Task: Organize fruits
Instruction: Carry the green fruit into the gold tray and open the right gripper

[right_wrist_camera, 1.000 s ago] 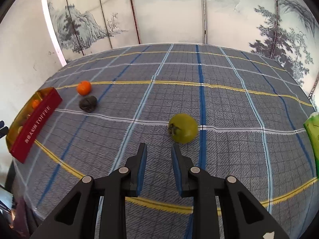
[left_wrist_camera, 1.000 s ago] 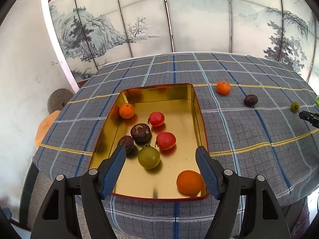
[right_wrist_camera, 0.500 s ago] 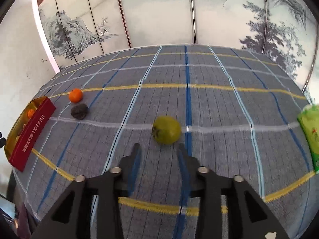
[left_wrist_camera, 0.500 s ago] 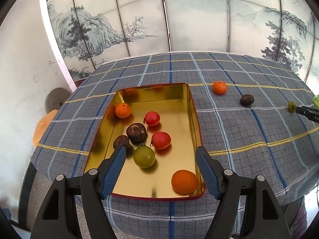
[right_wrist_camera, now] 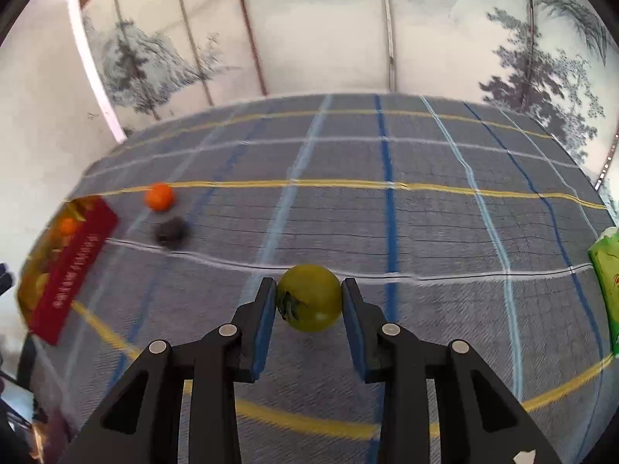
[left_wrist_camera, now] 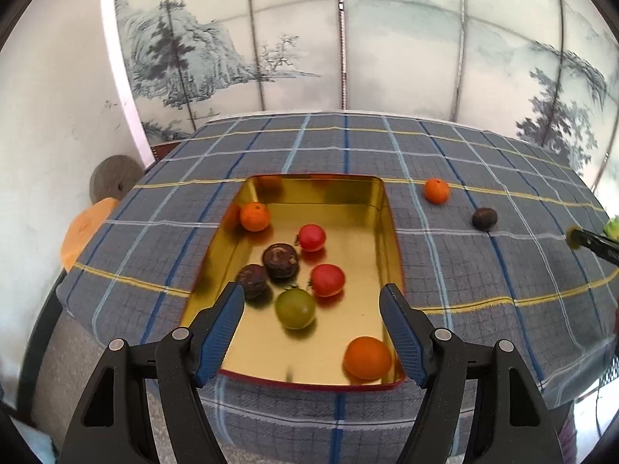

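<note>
Our right gripper (right_wrist_camera: 309,301) brackets the green tomato (right_wrist_camera: 309,297) on the plaid tablecloth (right_wrist_camera: 425,224), pads at both its sides; whether they press it we cannot tell. Our left gripper (left_wrist_camera: 311,305) gapes wide, empty, above the gold tin (left_wrist_camera: 390,232).

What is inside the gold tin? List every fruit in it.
Inside the tin: two oranges, two red tomatoes, one green tomato and two dark brown fruits. The left gripper covers the near corners.

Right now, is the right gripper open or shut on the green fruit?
Cannot tell. The right gripper has the green fruit between its fingers, both pads at its sides, but firm contact is not visible.
</note>
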### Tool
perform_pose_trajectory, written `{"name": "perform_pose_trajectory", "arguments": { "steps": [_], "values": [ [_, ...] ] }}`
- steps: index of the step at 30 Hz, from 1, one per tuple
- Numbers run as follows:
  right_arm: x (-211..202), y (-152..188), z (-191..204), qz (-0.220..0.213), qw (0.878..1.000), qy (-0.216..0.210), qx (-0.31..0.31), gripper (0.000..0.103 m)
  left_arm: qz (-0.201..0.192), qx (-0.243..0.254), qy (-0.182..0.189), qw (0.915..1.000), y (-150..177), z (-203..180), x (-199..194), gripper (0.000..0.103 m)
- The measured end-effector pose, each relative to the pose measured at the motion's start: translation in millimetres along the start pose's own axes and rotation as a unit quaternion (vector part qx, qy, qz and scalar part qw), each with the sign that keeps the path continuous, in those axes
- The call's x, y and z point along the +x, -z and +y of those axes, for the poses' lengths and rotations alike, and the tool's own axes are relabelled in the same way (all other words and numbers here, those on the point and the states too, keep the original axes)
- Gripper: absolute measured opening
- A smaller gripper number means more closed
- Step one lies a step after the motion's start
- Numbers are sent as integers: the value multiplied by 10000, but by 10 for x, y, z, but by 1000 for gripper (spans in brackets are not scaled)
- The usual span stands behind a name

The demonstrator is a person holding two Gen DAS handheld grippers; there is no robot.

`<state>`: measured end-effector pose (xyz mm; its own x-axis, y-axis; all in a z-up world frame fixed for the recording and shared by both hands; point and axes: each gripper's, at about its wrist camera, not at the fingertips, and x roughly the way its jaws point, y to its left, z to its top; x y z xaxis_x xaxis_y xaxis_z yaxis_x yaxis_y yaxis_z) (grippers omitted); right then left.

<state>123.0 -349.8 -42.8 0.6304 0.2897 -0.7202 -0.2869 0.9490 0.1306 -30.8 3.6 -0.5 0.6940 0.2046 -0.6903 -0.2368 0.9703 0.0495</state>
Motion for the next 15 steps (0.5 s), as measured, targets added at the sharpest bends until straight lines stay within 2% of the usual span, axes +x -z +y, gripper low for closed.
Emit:
{"name": "perform_pose_trajectory", "arguments": {
  "steps": [4,9,15],
  "values": [
    [-175,-7,367,-165,9986,-463,-183,32,-57,7,-215,9998,43,105,-44,73],
    [-231,-232,1091,-212,9912,-1124,-663,32,-20,-58,-321,9995,105,246,-57,73],
    [-37,-451,1918,-59,9770,-1744,-1225,32,120,-192,-368,9991,140,415,-21,73]
  ]
}}
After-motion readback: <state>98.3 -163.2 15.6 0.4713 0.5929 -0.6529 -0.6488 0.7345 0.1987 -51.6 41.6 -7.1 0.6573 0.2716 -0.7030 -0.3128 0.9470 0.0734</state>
